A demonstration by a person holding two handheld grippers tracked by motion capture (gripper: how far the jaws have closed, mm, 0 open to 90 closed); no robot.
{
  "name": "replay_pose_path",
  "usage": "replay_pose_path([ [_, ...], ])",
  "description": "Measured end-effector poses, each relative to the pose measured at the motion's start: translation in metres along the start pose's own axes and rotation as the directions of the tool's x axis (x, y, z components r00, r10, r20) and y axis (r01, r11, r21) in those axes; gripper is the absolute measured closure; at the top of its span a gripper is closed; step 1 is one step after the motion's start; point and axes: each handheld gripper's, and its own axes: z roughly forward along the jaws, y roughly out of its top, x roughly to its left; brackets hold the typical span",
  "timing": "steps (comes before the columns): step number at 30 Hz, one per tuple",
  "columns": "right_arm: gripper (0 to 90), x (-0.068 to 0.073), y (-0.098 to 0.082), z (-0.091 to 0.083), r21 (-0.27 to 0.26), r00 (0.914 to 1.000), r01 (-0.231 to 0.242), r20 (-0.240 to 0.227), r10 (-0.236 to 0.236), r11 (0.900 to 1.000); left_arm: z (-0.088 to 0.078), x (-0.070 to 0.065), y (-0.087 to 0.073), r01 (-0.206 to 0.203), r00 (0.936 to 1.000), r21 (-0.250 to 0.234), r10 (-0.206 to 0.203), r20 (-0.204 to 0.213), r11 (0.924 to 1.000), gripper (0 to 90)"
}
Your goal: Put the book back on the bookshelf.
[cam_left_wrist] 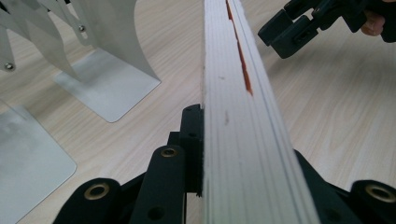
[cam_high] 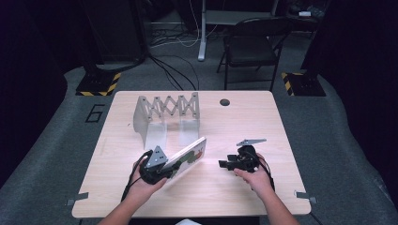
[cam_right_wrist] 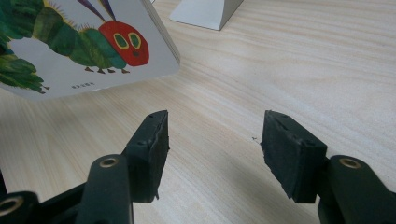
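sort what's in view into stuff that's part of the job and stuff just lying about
Part of the job:
left gripper, shut on the picture book
metal book rack
right gripper, open, empty

Lying about:
folding chair
floor cables

In the right gripper view the book (cam_right_wrist: 79, 44) runs off the top and left edges, so the caterpillar's tail end is lost. In the left gripper view the rack (cam_left_wrist: 93, 51) beside the book is cut by the top and left edges, and the book's edge hides the right-hand jaw's pad. In the high view, the cover is too small to read.
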Motion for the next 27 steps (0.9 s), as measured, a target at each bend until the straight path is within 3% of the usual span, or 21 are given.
replay_pose_path([
  [12,41.1,-0.001,0.002,0.002,0.004,1.0000,0.005,-0.002,-0.005,1.000,-0.013,0.010,-0.001,0.034,0.9988,-0.021,-0.035,-0.034,0.9992,75.6],
  [13,41.1,0.000,0.002,0.003,0.011,1.0000,-0.006,-0.002,0.006,1.000,-0.014,0.012,-0.001,0.021,0.9989,-0.023,-0.022,-0.042,0.9995,75.6],
  [27,41.1,0.001,0.006,0.008,0.016,0.9998,0.012,-0.018,-0.011,1.000,-0.026,0.023,-0.004,0.041,0.9962,-0.023,-0.042,-0.076,0.9989,75.6],
])
